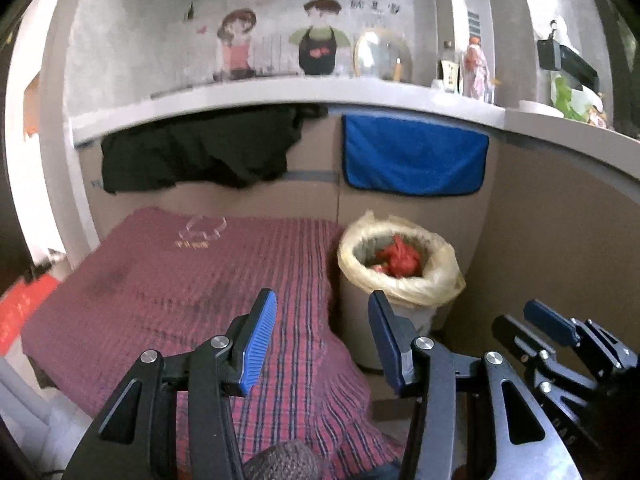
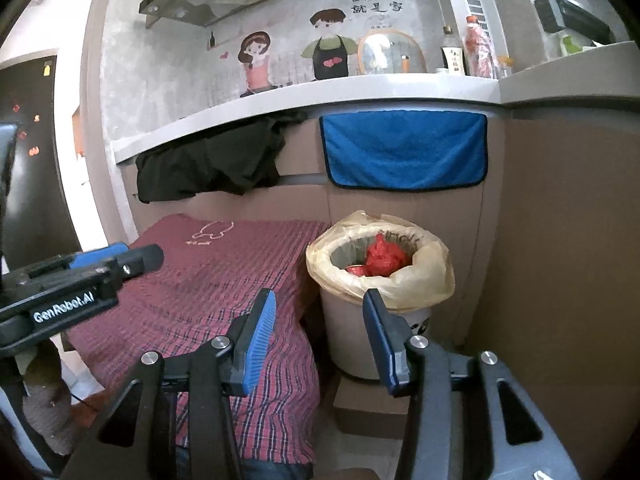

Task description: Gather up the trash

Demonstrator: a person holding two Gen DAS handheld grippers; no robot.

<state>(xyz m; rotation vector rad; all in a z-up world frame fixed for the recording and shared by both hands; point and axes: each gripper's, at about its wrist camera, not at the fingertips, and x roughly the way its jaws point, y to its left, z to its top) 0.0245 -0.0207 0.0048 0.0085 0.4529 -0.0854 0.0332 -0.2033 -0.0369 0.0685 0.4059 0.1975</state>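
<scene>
A pale trash bin [image 1: 384, 320] [image 2: 352, 332] lined with a yellowish plastic bag [image 1: 436, 284] [image 2: 432, 280] stands on the floor in the corner of the brown cabinets. Red crumpled trash [image 1: 400, 260] [image 2: 382, 258] lies inside it. My left gripper [image 1: 322, 340] hovers open in front of the bin, nothing between its blue pads. My right gripper [image 2: 320, 340] is also open and empty, with the bin just beyond its right finger. The right gripper shows at the lower right of the left wrist view [image 1: 560, 332]; the left gripper shows at the left of the right wrist view [image 2: 100, 260].
A red plaid cloth [image 1: 192, 280] [image 2: 208, 280] covers a low surface left of the bin. A black garment [image 1: 192, 152] [image 2: 212, 160] and a blue towel [image 1: 412, 156] [image 2: 404, 152] hang from the white counter edge [image 1: 280, 100] [image 2: 320, 92]. Bottles [image 2: 476, 48] stand on the counter.
</scene>
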